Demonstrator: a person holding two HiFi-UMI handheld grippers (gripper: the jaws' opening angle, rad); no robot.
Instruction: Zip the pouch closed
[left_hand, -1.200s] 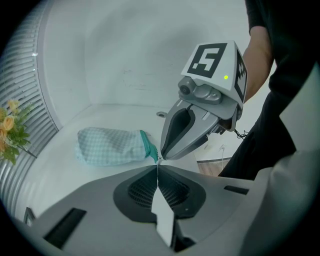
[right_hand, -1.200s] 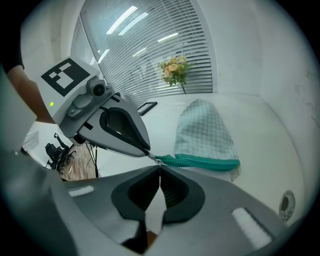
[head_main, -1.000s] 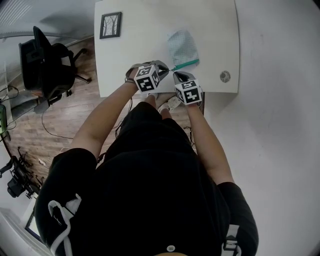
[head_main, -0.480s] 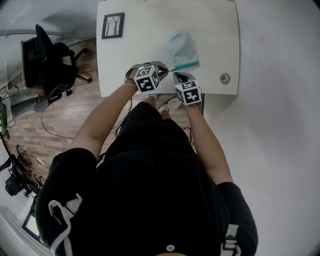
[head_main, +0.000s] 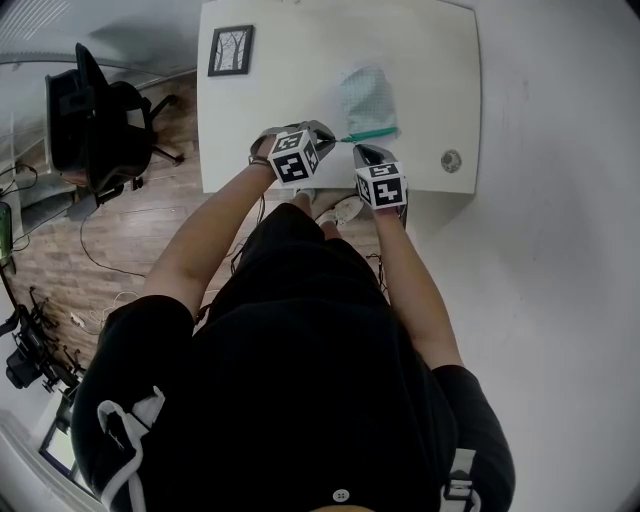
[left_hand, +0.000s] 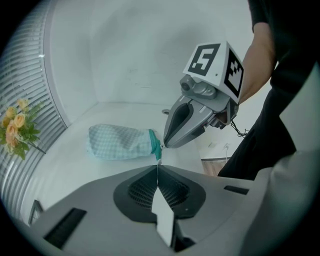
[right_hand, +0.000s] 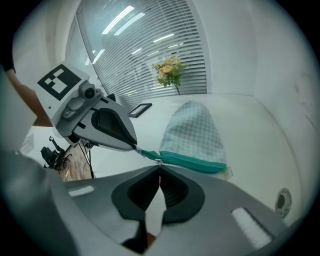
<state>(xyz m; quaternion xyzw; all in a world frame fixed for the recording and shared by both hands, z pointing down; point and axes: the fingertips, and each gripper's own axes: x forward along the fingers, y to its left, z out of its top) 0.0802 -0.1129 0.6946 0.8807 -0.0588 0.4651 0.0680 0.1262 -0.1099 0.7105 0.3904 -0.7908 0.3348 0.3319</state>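
A pale checked pouch (head_main: 367, 97) with a teal zipper (head_main: 372, 132) lies on the white table (head_main: 290, 100) near its front edge. My left gripper (head_main: 335, 138) is shut on the zipper's tape end (left_hand: 157, 150) at the pouch's left corner. My right gripper (head_main: 357, 150) is shut just beside it, its tips on the small metal pull (right_hand: 158, 161) at the left end of the zipper (right_hand: 192, 161). The two grippers' tips nearly meet. From the right gripper view the pouch (right_hand: 192, 132) lies flat behind the zipper line.
A framed picture (head_main: 230, 50) lies at the table's far left corner, and a round cable grommet (head_main: 451, 160) sits at the front right. Flowers (right_hand: 170, 70) stand by the window blinds. An office chair (head_main: 90, 120) is on the floor to the left.
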